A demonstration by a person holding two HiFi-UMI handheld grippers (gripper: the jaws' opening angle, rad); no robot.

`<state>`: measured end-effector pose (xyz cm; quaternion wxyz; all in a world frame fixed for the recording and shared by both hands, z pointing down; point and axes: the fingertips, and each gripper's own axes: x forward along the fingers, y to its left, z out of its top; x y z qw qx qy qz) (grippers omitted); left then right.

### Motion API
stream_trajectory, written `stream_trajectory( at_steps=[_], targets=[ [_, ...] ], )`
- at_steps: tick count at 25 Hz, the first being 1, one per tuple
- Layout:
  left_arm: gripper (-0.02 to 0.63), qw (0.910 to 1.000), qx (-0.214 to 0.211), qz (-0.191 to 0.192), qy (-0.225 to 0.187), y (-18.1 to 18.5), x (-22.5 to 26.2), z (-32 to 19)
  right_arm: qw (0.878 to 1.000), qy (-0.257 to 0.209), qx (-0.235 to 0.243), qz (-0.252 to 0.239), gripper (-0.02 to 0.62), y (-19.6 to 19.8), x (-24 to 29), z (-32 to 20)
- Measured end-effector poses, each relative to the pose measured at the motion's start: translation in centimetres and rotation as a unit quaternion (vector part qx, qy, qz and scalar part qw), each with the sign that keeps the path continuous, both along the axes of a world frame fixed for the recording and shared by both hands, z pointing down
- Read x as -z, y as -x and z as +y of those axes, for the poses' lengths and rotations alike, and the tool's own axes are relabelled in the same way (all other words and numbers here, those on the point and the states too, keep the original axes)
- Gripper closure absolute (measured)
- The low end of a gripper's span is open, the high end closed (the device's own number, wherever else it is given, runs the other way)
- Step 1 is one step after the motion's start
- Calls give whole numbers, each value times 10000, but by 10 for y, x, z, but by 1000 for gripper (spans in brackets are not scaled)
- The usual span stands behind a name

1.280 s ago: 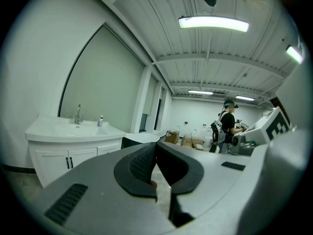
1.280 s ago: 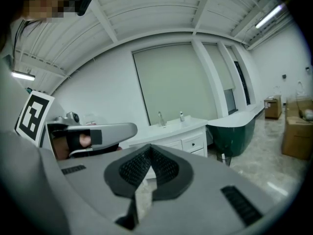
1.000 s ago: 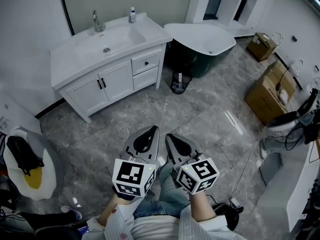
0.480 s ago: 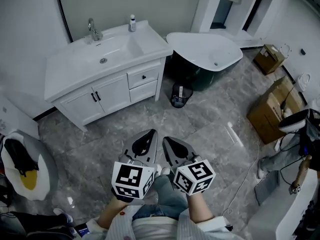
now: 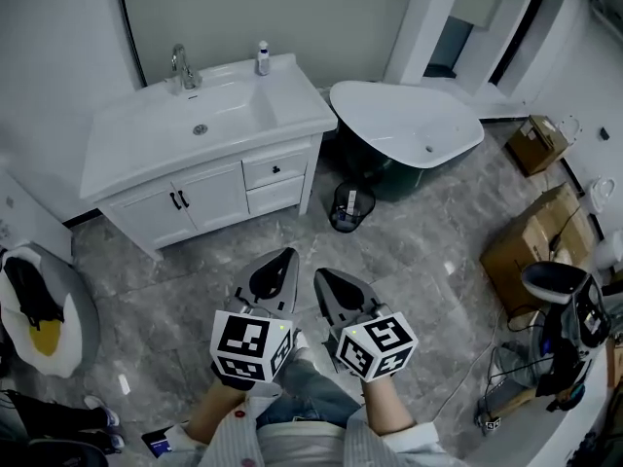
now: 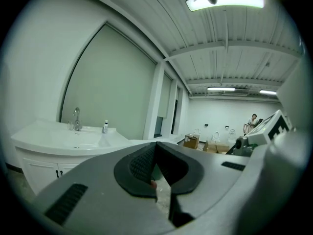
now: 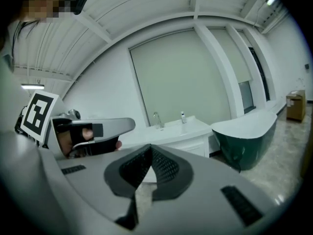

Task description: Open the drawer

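Both pairs of jaws are seen clenched together, with nothing gripped between them. The left gripper (image 5: 288,253) and the right gripper (image 5: 320,274) are held side by side, tips pointed forward over the grey floor (image 5: 409,232). Well ahead of the tips, the drawer (image 5: 275,170) is found in the white vanity (image 5: 151,217), just right of its two doors. It looks shut, though it is small from here. Off to the right of the jaws, a bathtub (image 5: 409,125) and a wire bin (image 5: 346,205) are seen.
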<state>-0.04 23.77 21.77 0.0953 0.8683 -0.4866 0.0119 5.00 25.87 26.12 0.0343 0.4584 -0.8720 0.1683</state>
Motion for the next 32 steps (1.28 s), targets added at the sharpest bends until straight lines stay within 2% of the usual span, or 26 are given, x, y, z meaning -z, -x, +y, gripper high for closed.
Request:
stream_trajectory(
  at_steps=[8, 18, 25, 32],
  targets=[
    [589, 9996, 267, -25, 20, -23, -5, -25, 9997, 26, 256, -32, 586, -24, -7, -23],
    [589, 9974, 666, -106, 252, -13, -25, -63, 9986, 272, 449, -114, 586, -31, -27, -64],
    [589, 9965, 772, -49, 331, 1, -33, -125, 9975, 452, 538, -81, 586, -18, -41, -124],
    [589, 9964, 752, -61, 379, 13, -35, -217, 9964, 581, 615, 16, 586, -1, -51, -211]
  ],
)
